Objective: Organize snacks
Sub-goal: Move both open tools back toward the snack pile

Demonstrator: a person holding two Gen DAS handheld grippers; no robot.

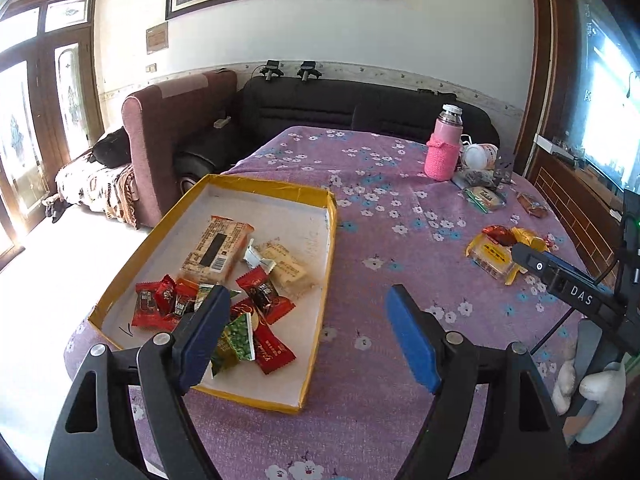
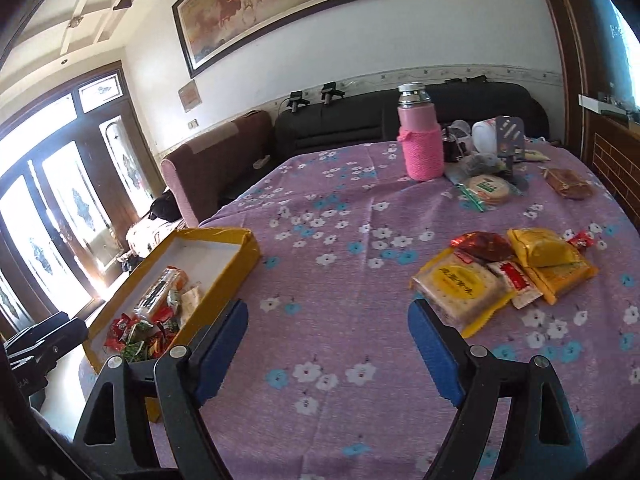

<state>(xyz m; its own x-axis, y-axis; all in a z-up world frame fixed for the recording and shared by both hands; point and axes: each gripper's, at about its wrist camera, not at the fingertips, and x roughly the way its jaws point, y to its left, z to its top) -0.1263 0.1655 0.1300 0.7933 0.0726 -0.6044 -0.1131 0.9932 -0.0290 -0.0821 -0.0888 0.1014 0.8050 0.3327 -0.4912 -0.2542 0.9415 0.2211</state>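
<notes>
Blue-padded fingers (image 1: pixel 208 334) of the left gripper (image 1: pixel 310 336) stand spread apart with nothing between them, hovering over the near end of a shallow yellow-rimmed box (image 1: pixel 330 240) that sits at the left edge of the bench (image 1: pixel 360 420), which is covered in a purple flowered cloth. Inside the box lie red-wrapped candies (image 1: pixel 262 292), a green packet (image 1: pixel 240 336), a long biscuit pack (image 1: pixel 218 250) and a pale wrapped cake (image 1: pixel 286 268), clustered toward the near half. On the right wrist camera, the right gripper (image 2: pixel 330 346) is likewise released and empty, poised above bare cloth near the front edge. Just beyond its right finger rests a loose pile of snacks (image 2: pixel 504 272): a square cracker pack in yellow wrapping, a dark red packet, a yellow-wrapped cake and small red-and-white sachets, touching or overlapping one another. Toward the far right corner stand a pink knit-sleeved flask (image 2: pixel 420 140), a round biscuit pack (image 2: pixel 488 188) and a brown wrapped snack (image 2: pixel 568 182), well apart from the box.
</notes>
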